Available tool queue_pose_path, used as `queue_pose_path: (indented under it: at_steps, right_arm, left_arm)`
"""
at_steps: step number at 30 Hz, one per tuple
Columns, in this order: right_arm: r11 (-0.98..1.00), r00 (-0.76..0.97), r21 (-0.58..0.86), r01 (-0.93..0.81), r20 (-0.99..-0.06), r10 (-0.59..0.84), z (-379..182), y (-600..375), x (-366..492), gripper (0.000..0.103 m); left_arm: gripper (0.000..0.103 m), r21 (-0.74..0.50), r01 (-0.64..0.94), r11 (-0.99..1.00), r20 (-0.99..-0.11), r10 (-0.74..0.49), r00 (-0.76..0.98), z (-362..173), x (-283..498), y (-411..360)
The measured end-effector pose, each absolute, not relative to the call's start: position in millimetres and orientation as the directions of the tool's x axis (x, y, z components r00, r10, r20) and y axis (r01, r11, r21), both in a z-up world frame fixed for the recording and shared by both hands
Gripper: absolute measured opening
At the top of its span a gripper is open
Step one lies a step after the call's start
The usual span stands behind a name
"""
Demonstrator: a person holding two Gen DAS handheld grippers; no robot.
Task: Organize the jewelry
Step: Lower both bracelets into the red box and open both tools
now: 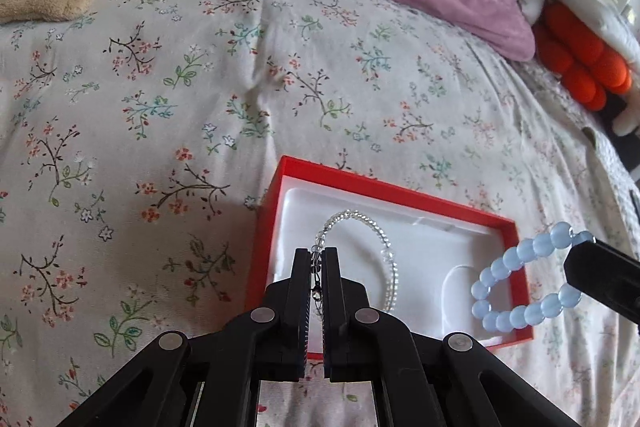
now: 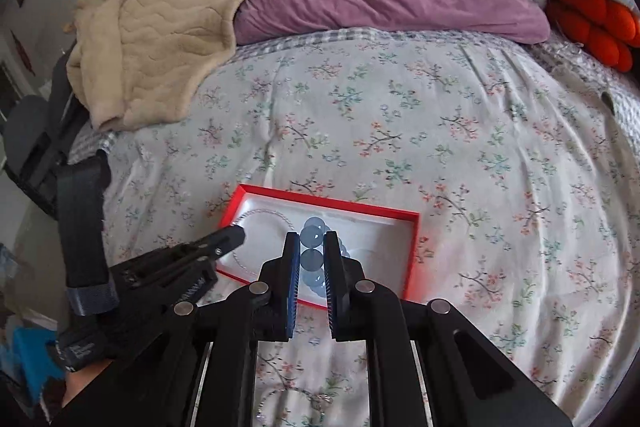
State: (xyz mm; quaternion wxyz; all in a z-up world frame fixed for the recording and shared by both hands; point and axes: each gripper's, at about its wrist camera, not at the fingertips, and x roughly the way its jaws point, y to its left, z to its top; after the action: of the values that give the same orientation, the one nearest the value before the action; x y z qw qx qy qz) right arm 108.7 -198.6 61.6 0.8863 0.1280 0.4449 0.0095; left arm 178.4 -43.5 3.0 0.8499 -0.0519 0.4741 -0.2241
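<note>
Red box (image 1: 384, 189) receiving jewelry: left gripper (image 1: 319, 255) pinches clear bracelet (image 1: 360, 217), right gripper (image 2: 312, 241) clamps blue bracelet (image 1: 516, 283), both above white tray.

Soft daylight, blown-out top right — fisheye-warped edges.

Open red box (image 1: 384, 189) with a white moulded liner, lying flat on the bed. Clear-bead bracelet (image 1: 362, 217), a thin loop, hangs over the box's left part, pinched at its clasp. Pale-blue round-bead bracelet (image 1: 516, 287), held as an open ring above the box's right edge.
</note>
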Motion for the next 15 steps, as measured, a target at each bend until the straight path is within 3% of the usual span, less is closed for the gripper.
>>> queue_pose_path:
  at_steps: [15]
  right_arm:
    - [0.952, 0.434, 0.205, 0.226, -0.897, 0.090, -6.4, -237.0, 115.8, 0.013]
  left_arm:
    - [0.000, -0.207, 0.315, 0.926, -0.862, -0.325, 0.389, -4.9, 170.1, -51.5]
